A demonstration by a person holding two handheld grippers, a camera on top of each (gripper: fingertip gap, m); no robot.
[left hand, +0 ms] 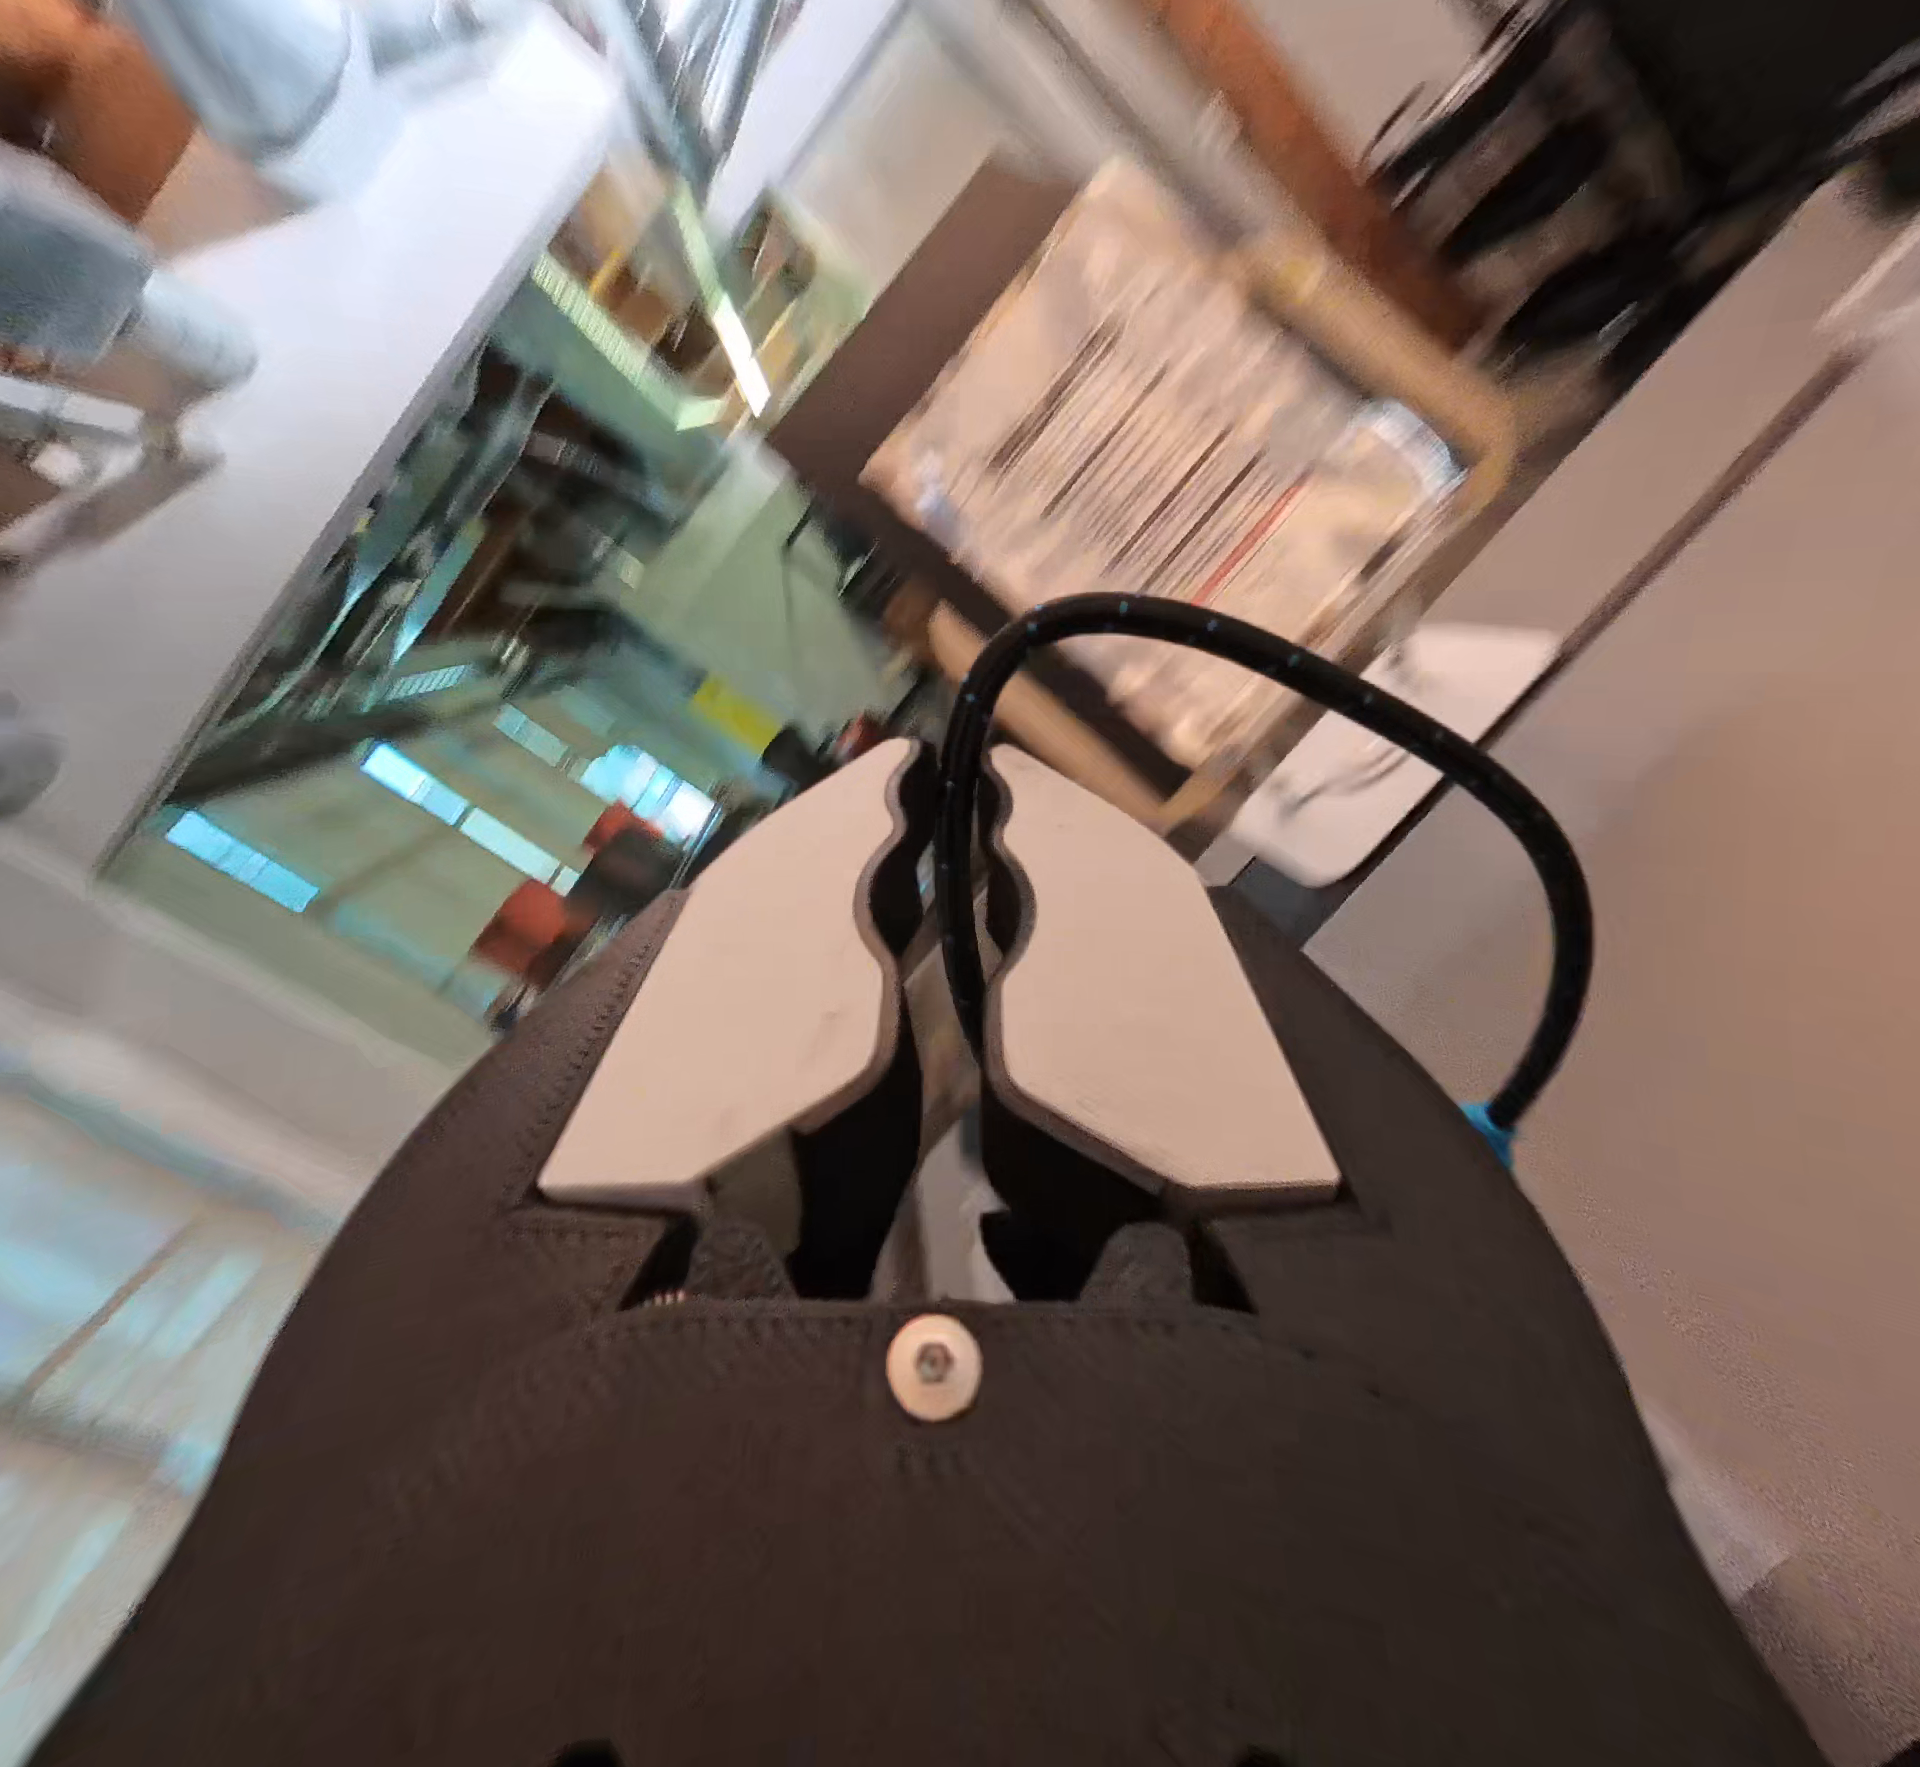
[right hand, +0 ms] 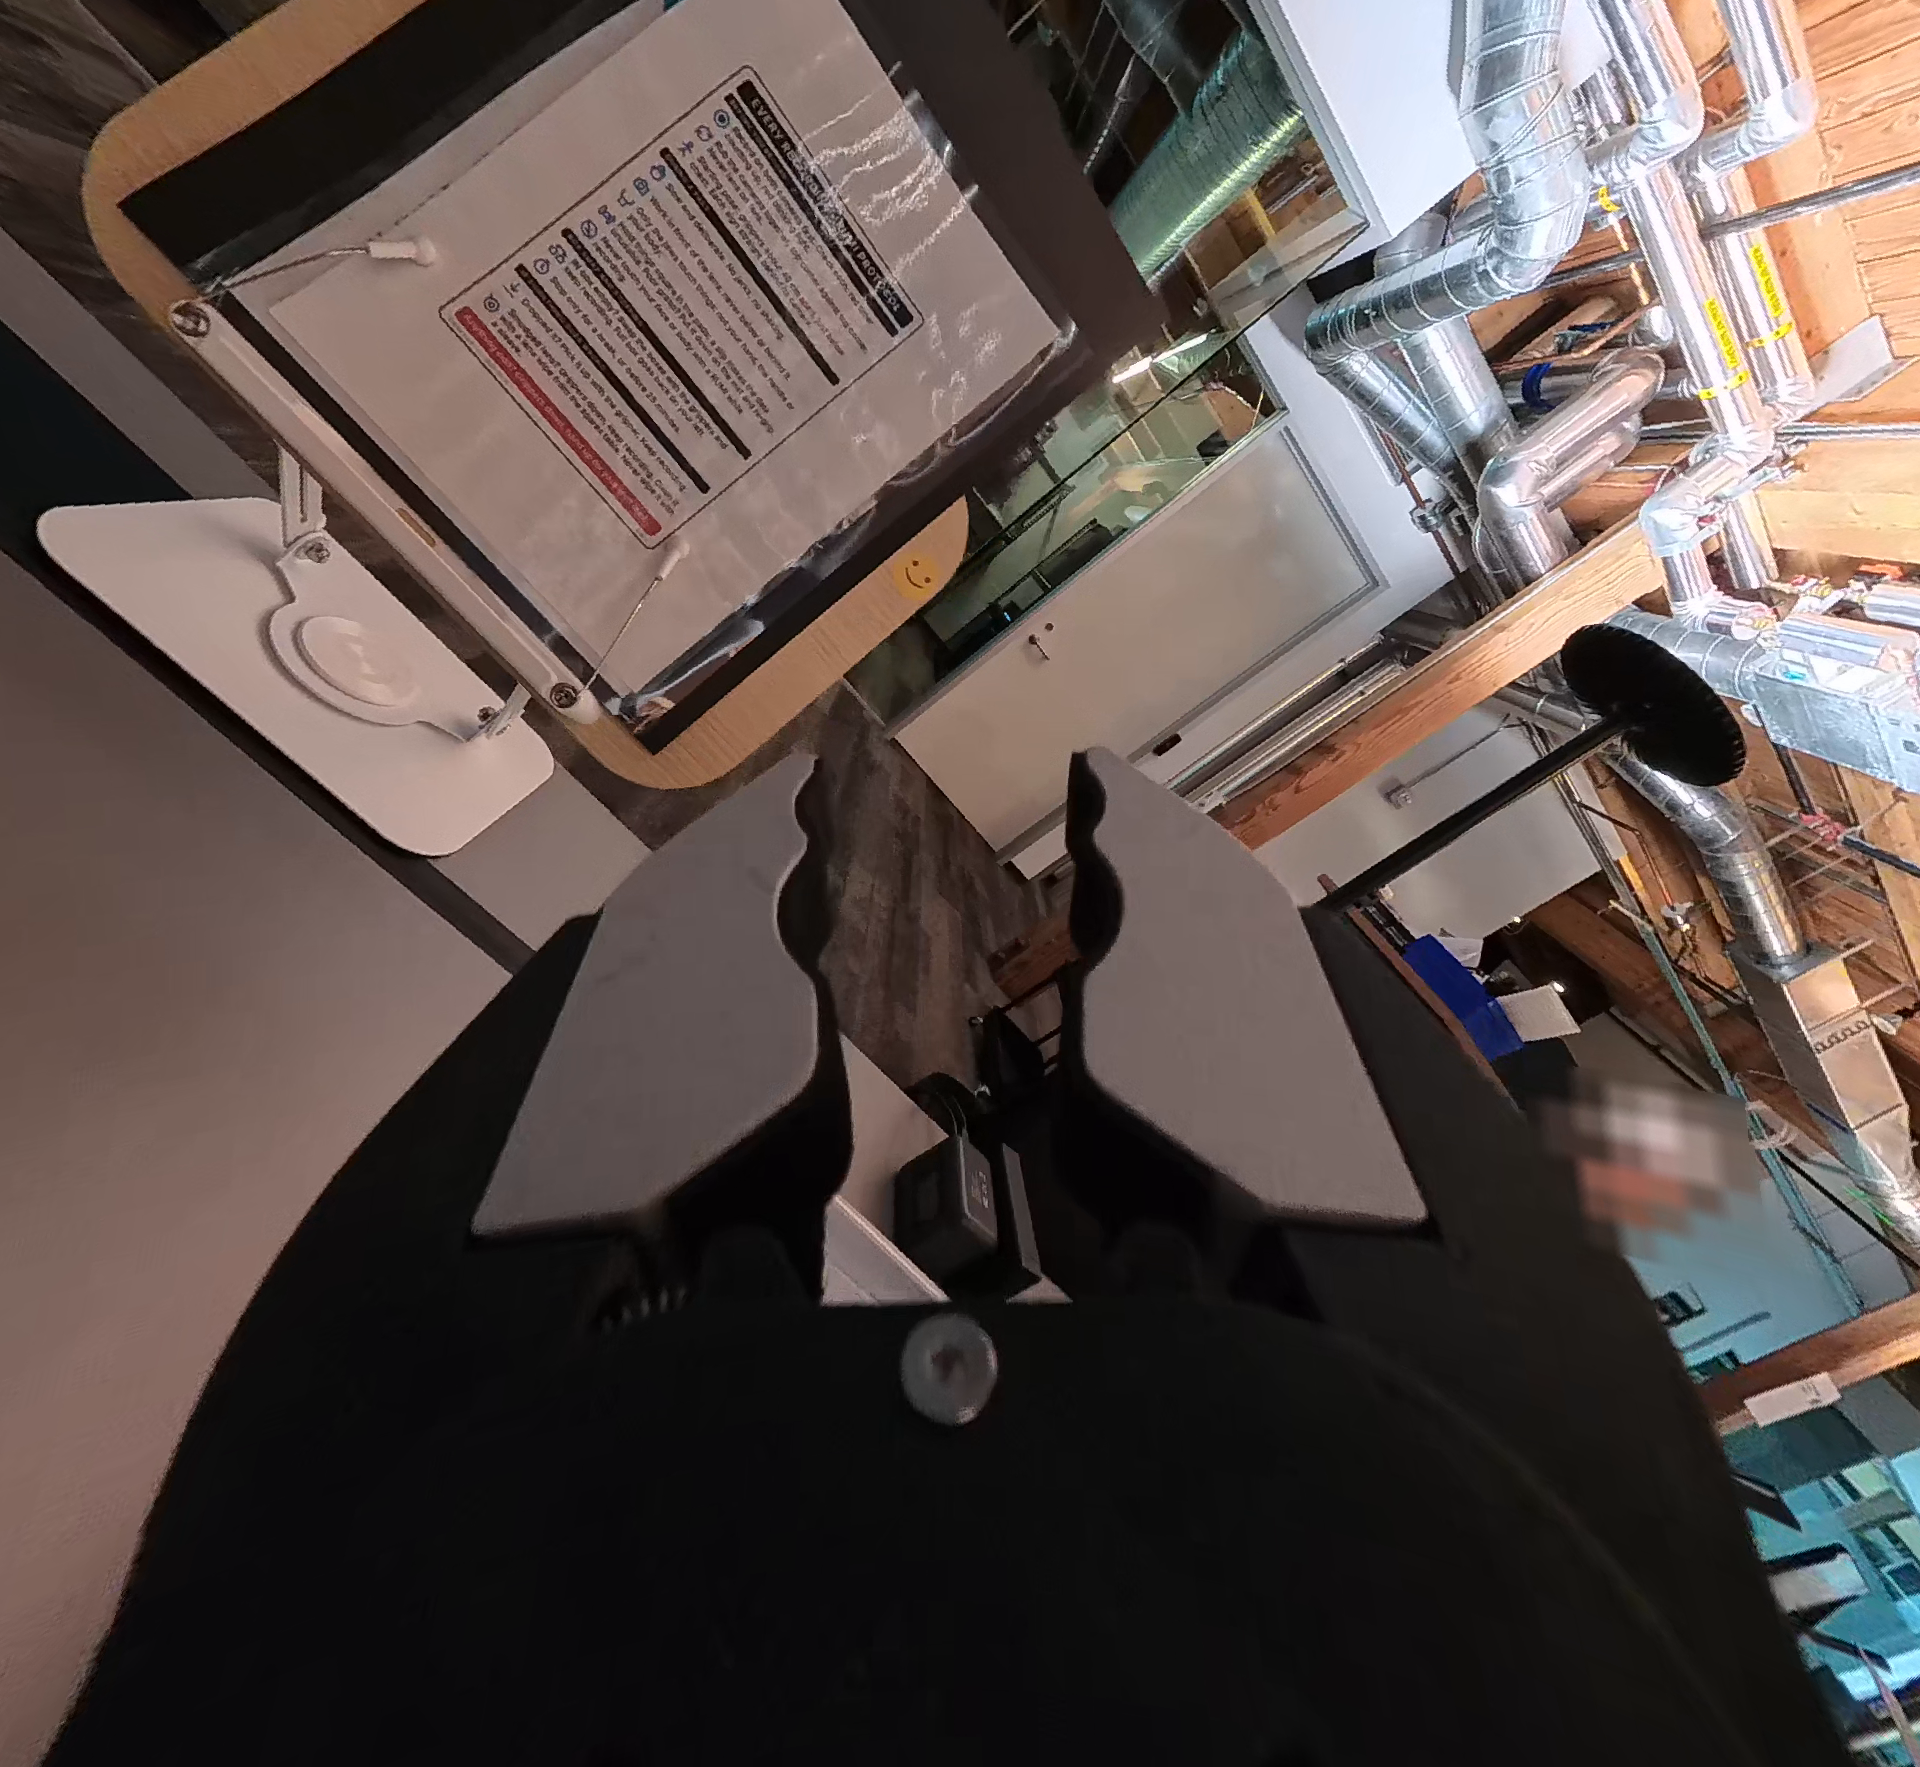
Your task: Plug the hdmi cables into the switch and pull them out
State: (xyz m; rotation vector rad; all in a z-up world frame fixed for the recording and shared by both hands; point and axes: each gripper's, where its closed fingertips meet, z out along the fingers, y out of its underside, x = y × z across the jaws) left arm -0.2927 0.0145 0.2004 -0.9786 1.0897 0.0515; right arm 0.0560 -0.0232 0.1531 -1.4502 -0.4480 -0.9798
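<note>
In the left wrist view my left gripper (left hand: 951, 761) is shut on a black braided HDMI cable (left hand: 1351, 689) with blue flecks. The cable rises from between the fingertips, arcs to the right and drops to a blue plug end (left hand: 1488, 1123) beside the gripper body. The view is tilted and blurred and points up, away from the table. In the right wrist view my right gripper (right hand: 951, 772) is open and empty, also tilted and pointing upward. No switch shows in either view.
A framed printed sheet (right hand: 644, 315) on a white stand (right hand: 312, 668) is ahead of the right gripper, on the grey table (right hand: 208, 1042). A small black box (right hand: 956, 1208) shows low between its fingers. Silver ducts (right hand: 1538, 159) run overhead.
</note>
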